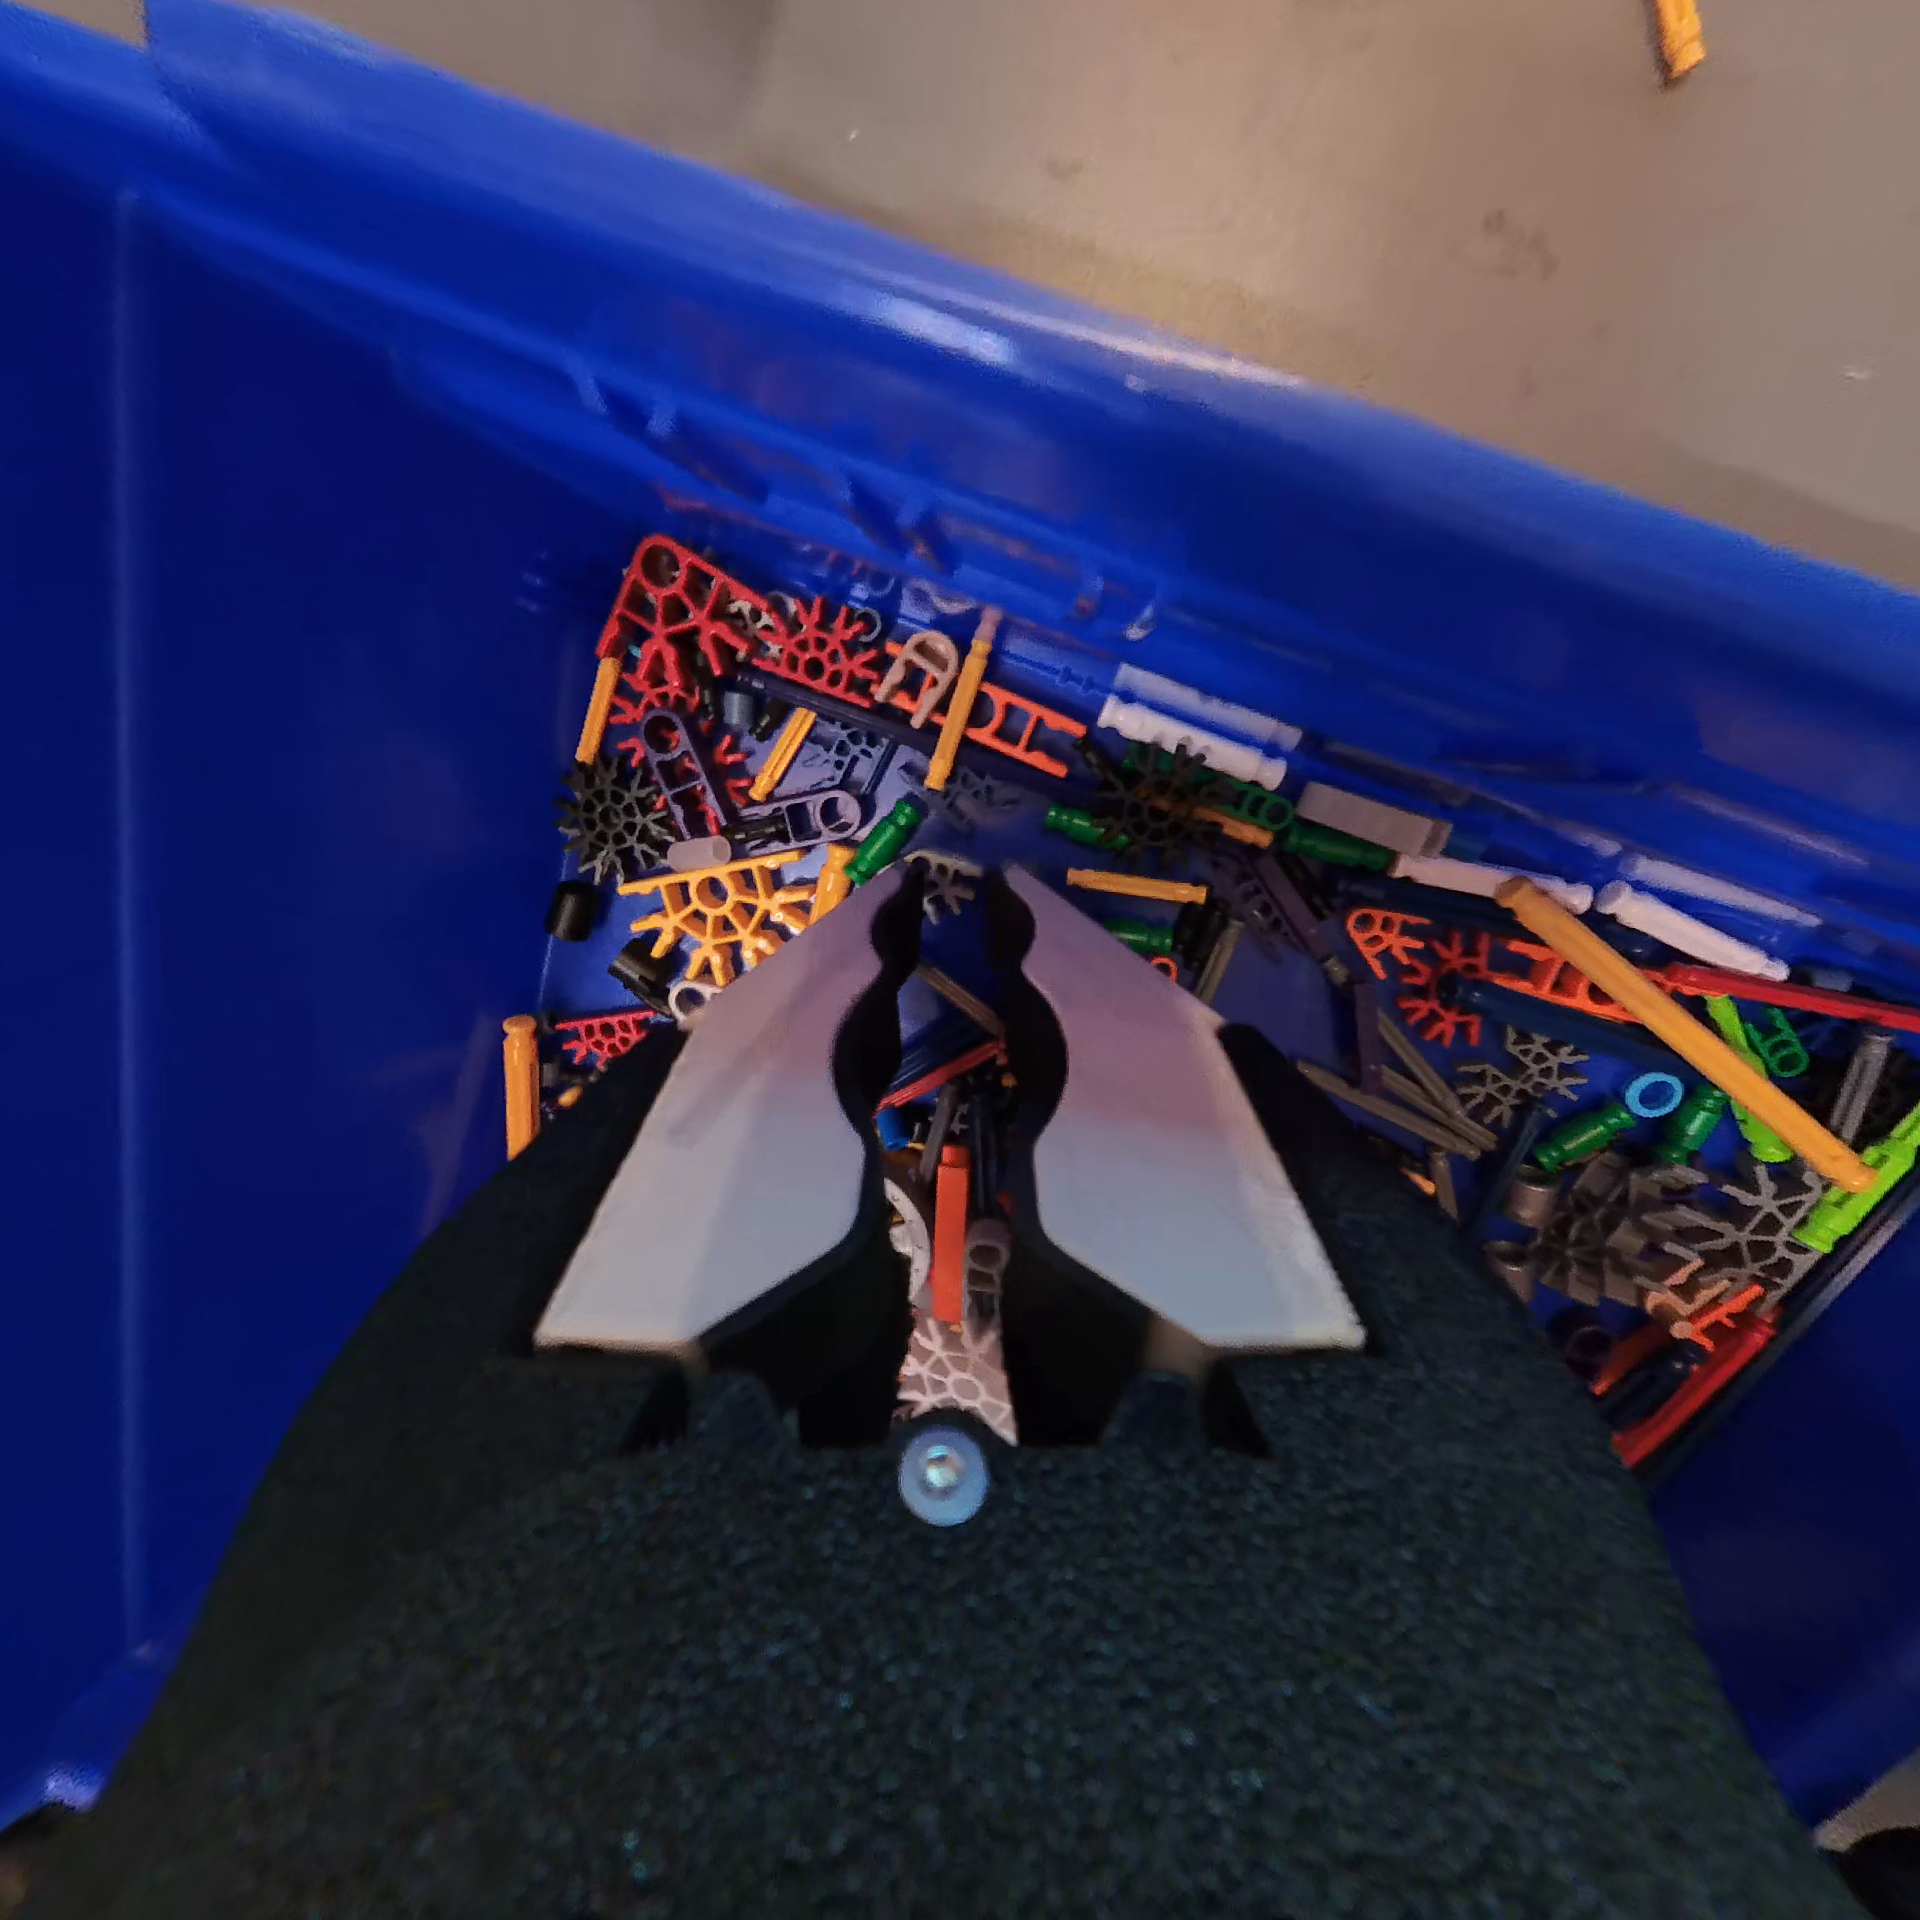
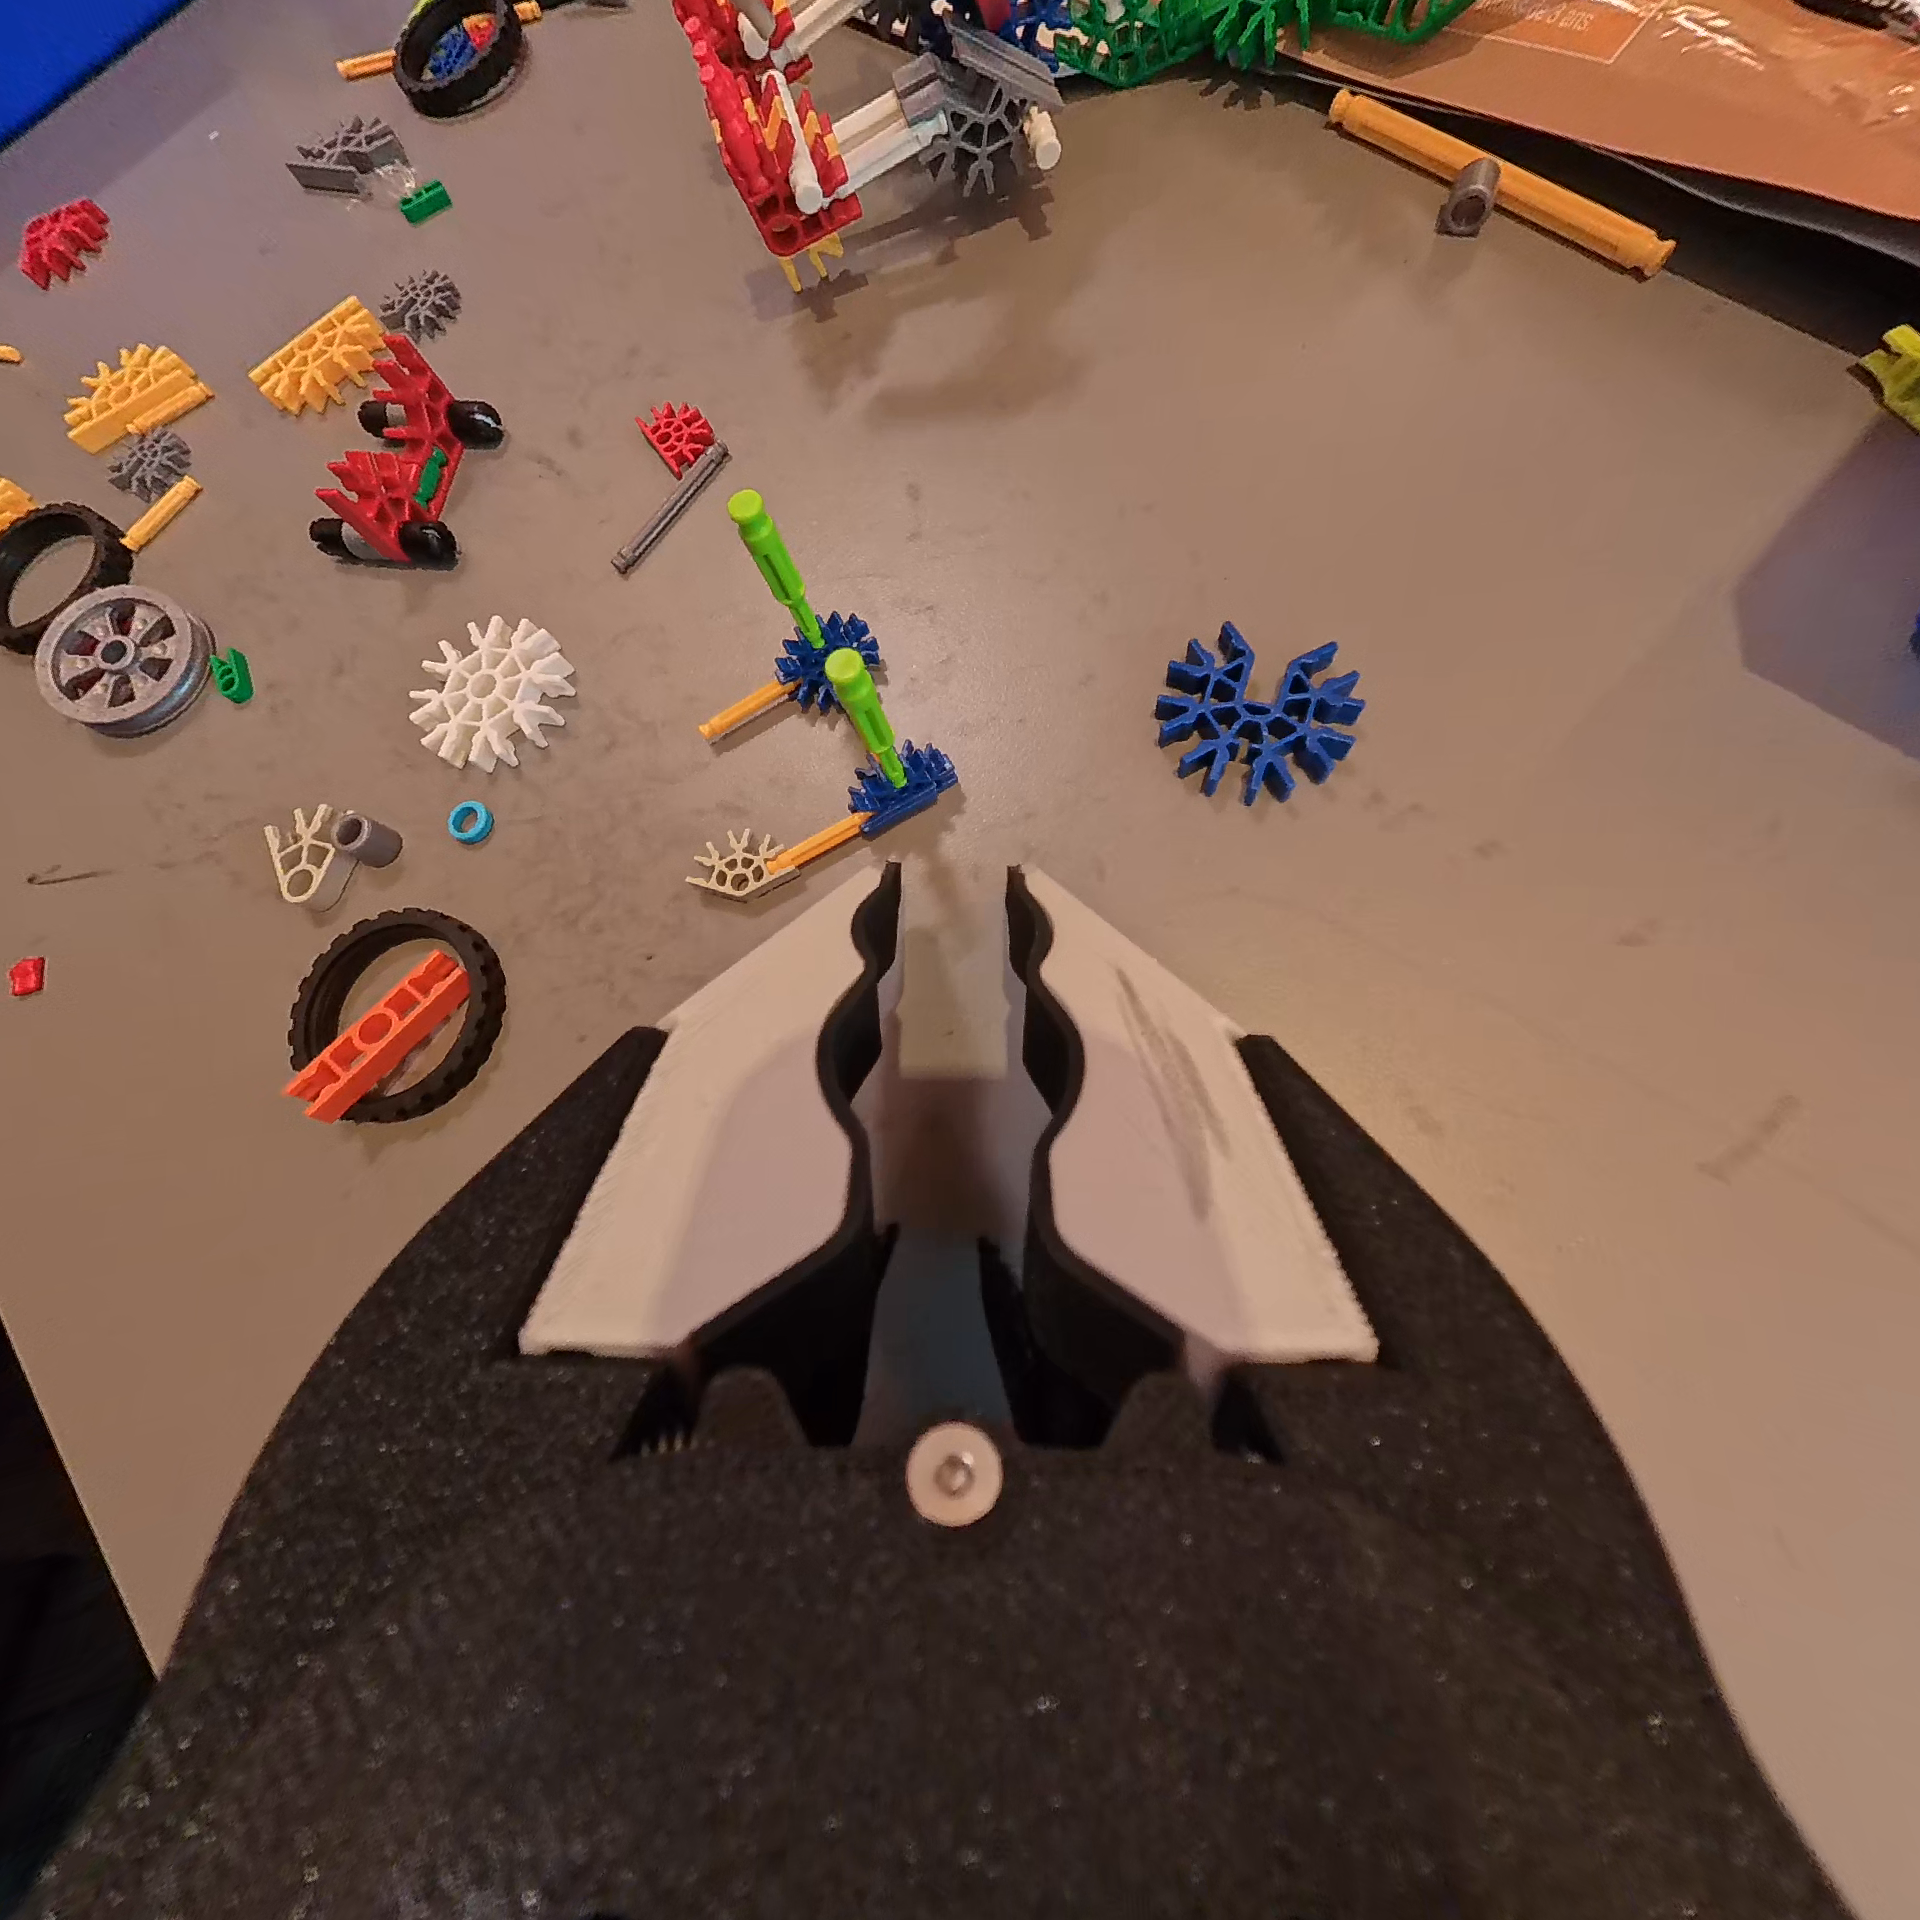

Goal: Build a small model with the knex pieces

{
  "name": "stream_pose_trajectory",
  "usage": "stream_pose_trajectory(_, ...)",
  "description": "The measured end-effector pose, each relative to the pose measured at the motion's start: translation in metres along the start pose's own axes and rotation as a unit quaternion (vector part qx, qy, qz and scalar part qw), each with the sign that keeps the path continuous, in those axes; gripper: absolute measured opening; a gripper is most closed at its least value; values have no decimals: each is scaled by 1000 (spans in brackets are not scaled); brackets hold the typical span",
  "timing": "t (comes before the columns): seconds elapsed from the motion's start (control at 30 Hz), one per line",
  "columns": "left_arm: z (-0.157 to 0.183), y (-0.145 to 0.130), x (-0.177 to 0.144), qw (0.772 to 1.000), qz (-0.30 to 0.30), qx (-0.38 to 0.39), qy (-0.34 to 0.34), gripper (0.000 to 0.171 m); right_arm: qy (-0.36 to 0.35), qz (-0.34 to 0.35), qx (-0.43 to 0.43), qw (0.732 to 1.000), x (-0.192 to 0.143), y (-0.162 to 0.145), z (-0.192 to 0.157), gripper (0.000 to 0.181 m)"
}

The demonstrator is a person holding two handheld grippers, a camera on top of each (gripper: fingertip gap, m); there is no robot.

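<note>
My left gripper (image 1: 953,878) reaches down into a blue plastic bin (image 1: 312,727). Its jaws stand a narrow gap apart and hold nothing. Just beyond its tips a small grey snowflake connector (image 1: 943,891) lies on the heap of loose rods and connectors (image 1: 1143,821) on the bin floor. My right gripper (image 2: 951,871) hovers over a grey table (image 2: 1455,935), also slightly open and empty. Right ahead of it stands an assembly of two blue connectors (image 2: 902,784) with green rods (image 2: 868,712) pointing up and yellow rods. A flat blue connector (image 2: 1259,715) lies to the right.
In the right wrist view, loose pieces lie at the left: a white snowflake connector (image 2: 490,691), a tyre with an orange piece (image 2: 397,1016), a grey wheel hub (image 2: 123,660), a red wheeled build (image 2: 407,468). A larger model (image 2: 831,114) and brown paper (image 2: 1662,94) lie at the far edge. Tip to tip, the grippers are about 50 cm apart.
</note>
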State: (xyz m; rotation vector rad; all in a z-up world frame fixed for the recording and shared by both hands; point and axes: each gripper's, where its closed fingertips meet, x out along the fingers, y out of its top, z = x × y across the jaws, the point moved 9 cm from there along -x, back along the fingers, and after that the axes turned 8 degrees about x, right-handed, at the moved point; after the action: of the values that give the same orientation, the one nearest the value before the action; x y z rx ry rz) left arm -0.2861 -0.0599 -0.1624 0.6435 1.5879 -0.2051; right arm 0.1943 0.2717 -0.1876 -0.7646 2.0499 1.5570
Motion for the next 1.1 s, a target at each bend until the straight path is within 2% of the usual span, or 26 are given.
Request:
stream_pose_trajectory(0.2,0,-7,-2,1000,-5,-13,-7,24,1,0,0,1000,0,0,0,20)
stream_pose_trajectory(0.33,-2,-6,-1,1000,-7,-13,0,18,2,0,0,1000,0,0,0,20)
stream_pose_trajectory(0.43,-4,-6,-1,1000,-11,-13,14,7,2,1,-1,1000,0,0,0,20)
stream_pose_trajectory(1.1,-6,-5,0,1000,-13,5,19,0,13,5,-2,1000,-2,0,0,20)
